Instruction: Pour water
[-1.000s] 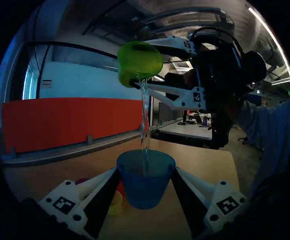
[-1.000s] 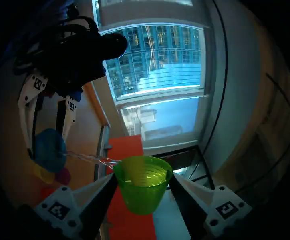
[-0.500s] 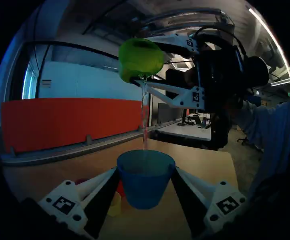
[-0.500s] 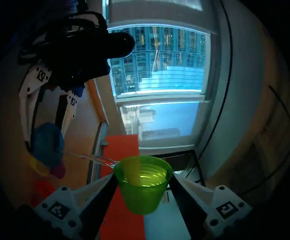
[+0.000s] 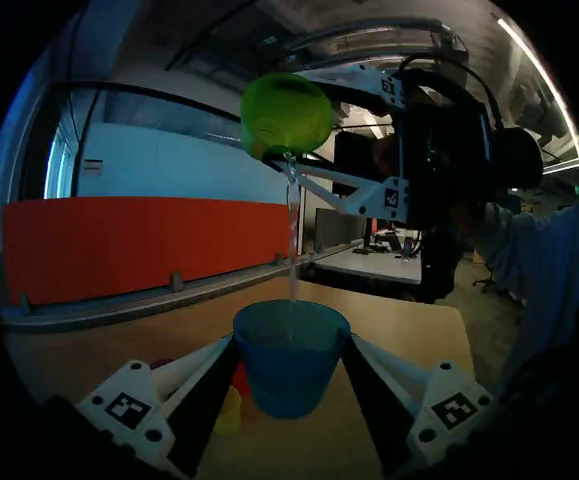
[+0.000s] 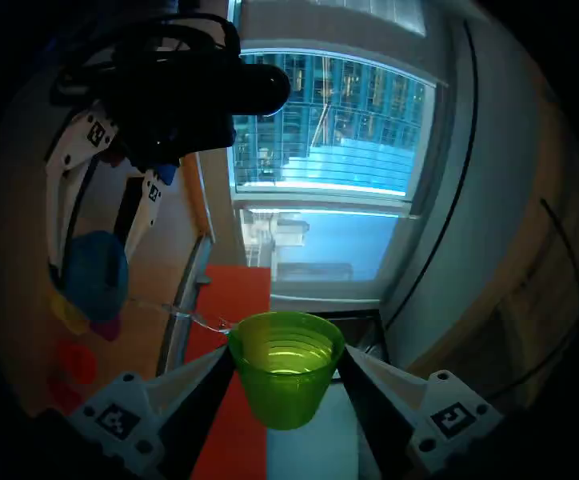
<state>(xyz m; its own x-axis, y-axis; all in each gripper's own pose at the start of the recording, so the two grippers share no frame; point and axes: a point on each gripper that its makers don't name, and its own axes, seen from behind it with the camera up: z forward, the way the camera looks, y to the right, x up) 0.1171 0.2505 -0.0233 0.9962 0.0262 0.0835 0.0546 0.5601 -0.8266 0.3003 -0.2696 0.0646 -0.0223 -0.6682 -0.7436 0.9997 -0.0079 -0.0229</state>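
My left gripper [image 5: 289, 364] is shut on a blue cup [image 5: 291, 356], held upright above the wooden table [image 5: 401, 320]. High over it the right gripper [image 5: 321, 120] holds a green cup [image 5: 285, 114] tipped on its side, and a thin stream of water [image 5: 292, 232] falls from its rim into the blue cup. In the right gripper view, my right gripper [image 6: 287, 372] is shut on the green cup [image 6: 286, 378], and water [image 6: 177, 312] leaves its left rim toward the blue cup [image 6: 93, 274] held by the left gripper [image 6: 97, 240].
Small yellow [image 5: 229, 408] and red [image 5: 241, 380] cups lie on the table behind the blue cup. An orange panel [image 5: 137, 240] and a rail run along the table's far edge. A person's sleeve [image 5: 537, 264] is at the right. A large window [image 6: 329, 176] is beyond.
The green cup has tipped a little further and shifted slightly right and up. Water keeps streaming into the blue cup, which has stayed in place.
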